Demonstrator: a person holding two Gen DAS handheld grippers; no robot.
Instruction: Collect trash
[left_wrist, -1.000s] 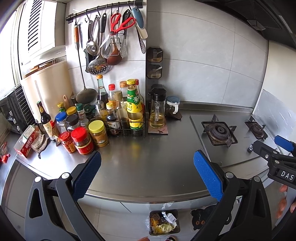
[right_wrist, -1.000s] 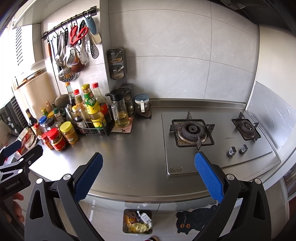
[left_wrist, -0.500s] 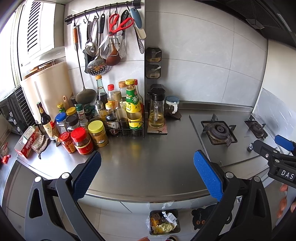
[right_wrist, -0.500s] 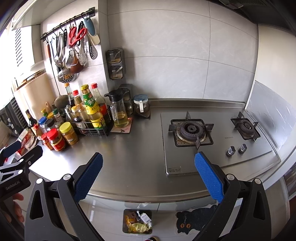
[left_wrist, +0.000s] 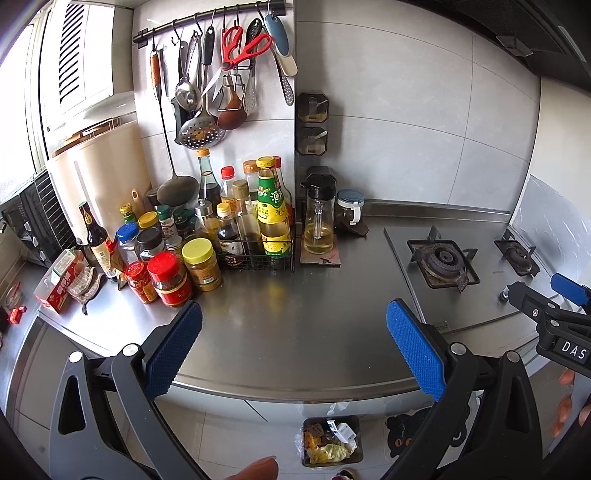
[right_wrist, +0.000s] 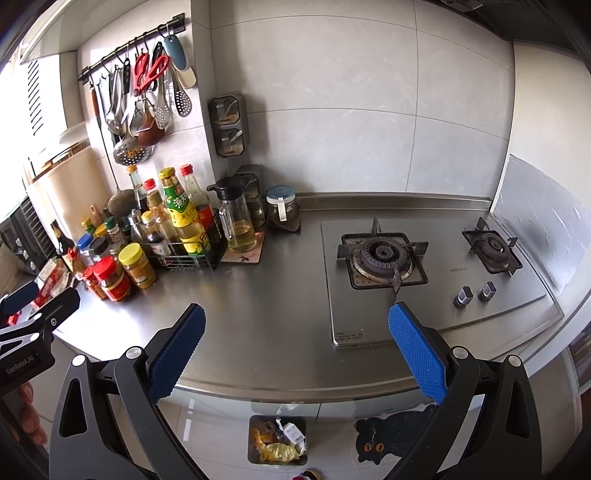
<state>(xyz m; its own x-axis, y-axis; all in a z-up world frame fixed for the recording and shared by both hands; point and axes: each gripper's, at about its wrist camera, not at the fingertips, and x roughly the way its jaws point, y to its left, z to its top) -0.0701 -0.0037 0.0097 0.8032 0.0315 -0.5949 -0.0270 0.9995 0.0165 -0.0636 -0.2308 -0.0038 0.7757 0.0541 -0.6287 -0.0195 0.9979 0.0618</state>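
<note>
Nothing much has shifted: both grippers, left gripper and right gripper, hover wide-jawed over the counter's front edge, risking knocking jars at its left end.

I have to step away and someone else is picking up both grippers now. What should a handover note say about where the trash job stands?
Left gripper: open, holding nothing, held above the front edge of the steel counter.
Right gripper: open, holding nothing, over the same edge, nearer the gas stove.
Trash bin: on the floor below the counter front, beside the cat mat; it already holds scraps and wrappers.
Done: nothing that these views can confirm.
Left: no loose trash stands out on the counter. The red carton at the far left, next to the jars, may be worth checking.
</note>
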